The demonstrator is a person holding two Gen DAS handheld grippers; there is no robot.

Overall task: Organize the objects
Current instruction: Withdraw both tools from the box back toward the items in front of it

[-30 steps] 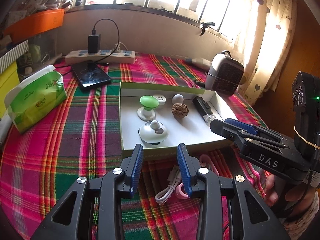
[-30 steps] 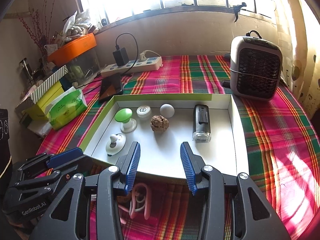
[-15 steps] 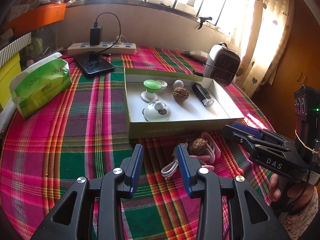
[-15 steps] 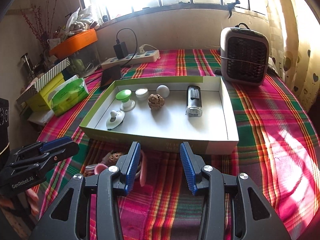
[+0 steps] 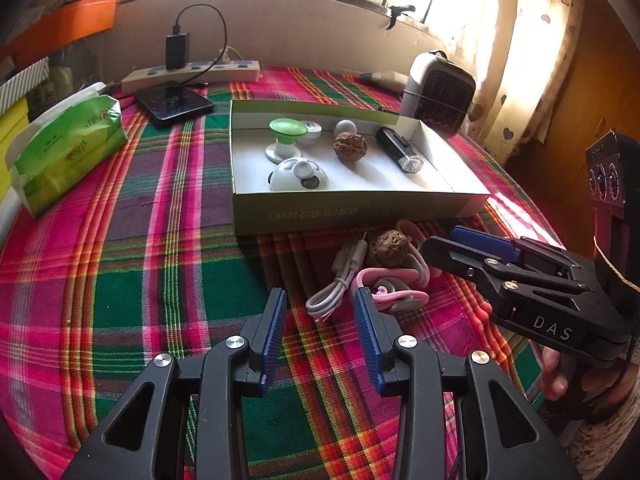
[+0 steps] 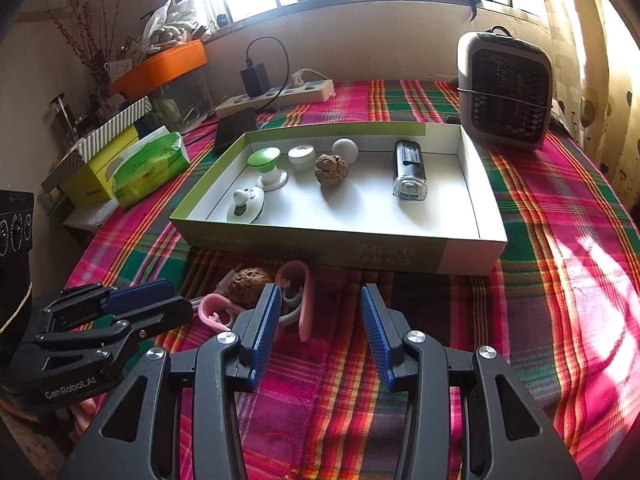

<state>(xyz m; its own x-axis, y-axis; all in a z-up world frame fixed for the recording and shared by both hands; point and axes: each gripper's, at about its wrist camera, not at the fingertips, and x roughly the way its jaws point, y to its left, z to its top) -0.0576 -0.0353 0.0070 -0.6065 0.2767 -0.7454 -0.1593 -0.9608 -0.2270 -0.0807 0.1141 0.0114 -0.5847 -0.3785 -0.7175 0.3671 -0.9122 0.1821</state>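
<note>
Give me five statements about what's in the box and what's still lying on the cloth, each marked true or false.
1. One walnut lies inside the box. True.
2. The white cable is already in the box. False: it lies on the cloth in front of it.
3. A second walnut sits outside the box, beside the pink earphones. True.
4. The left gripper is shut on the cable. False: it is open and empty.
5. The black flashlight stands upright. False: it lies flat.
</note>
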